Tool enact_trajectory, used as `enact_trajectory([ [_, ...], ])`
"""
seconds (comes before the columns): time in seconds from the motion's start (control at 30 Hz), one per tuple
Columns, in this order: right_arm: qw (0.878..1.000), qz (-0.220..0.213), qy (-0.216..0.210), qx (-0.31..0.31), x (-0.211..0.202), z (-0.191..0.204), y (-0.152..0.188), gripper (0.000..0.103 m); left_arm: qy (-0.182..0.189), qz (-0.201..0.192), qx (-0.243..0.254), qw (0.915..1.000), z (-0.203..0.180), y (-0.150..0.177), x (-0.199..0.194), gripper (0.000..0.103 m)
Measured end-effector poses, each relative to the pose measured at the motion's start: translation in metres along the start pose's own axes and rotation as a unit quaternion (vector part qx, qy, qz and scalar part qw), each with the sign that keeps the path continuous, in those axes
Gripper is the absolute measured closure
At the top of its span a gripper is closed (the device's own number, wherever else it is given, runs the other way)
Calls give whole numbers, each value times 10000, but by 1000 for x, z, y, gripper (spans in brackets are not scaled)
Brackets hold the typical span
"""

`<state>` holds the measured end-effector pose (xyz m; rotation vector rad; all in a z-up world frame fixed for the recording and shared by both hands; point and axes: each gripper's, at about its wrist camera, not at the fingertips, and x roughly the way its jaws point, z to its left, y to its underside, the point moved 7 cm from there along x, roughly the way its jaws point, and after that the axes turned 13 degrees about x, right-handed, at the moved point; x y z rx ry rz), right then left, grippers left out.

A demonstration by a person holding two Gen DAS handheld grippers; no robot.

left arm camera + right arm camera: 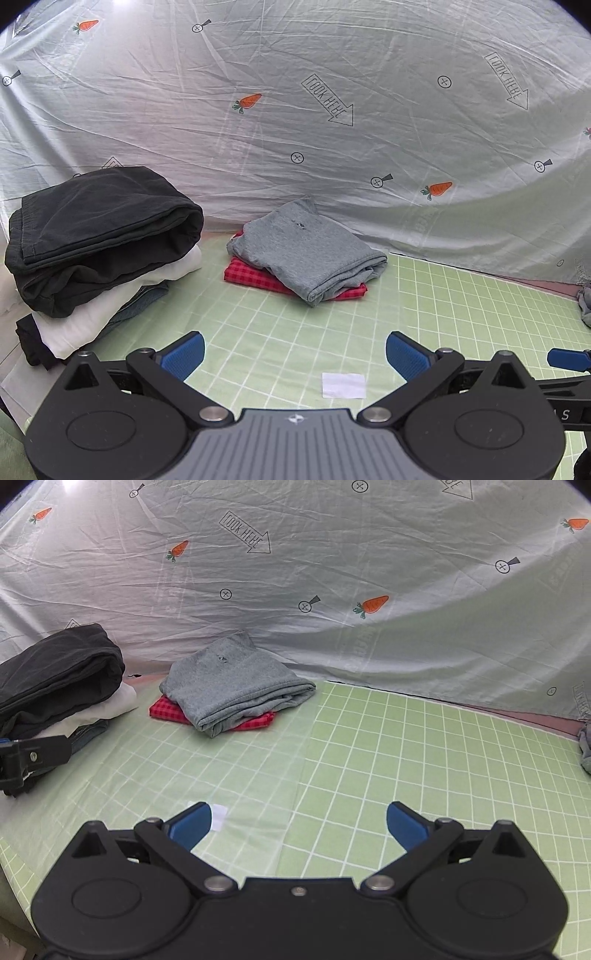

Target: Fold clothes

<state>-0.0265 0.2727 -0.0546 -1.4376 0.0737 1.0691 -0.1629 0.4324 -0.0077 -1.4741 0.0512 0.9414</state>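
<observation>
Looking along the left gripper point(294, 354), I see its blue-padded fingers point(186, 354) spread wide with nothing between them, hovering over the green grid cloth point(443, 317). A small white patch point(343, 385) lies on the cloth just ahead, at lower centre of the frame. At the right edge of this view a blue tip of the right gripper point(567, 360) intrudes.

My right gripper point(297, 825) likewise stands parted and empty; the same white patch point(219, 816) sits beside its left finger, partly hidden by it. Only this view shows a black part of the left gripper's body at the left edge.

Farther out, at centre, a folded grey garment point(306, 247) rests on a folded red checked cloth point(255, 275). At left, a taller stack is topped by a dark folded garment point(99, 229) over a white one point(110, 299); the left view shows more of its lower layers. A crumpled grey-blue item point(585, 751) lies at the right edge. Behind everything hangs a pale sheet point(369, 66) printed with carrots and arrows.
</observation>
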Motion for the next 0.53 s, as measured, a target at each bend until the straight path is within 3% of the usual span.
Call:
enact_trajectory([
  [0.53, 9999, -132, -96, -37, -21, 7, 8, 1, -79, -44, -2, 10000, 4, 6, -21, 0],
])
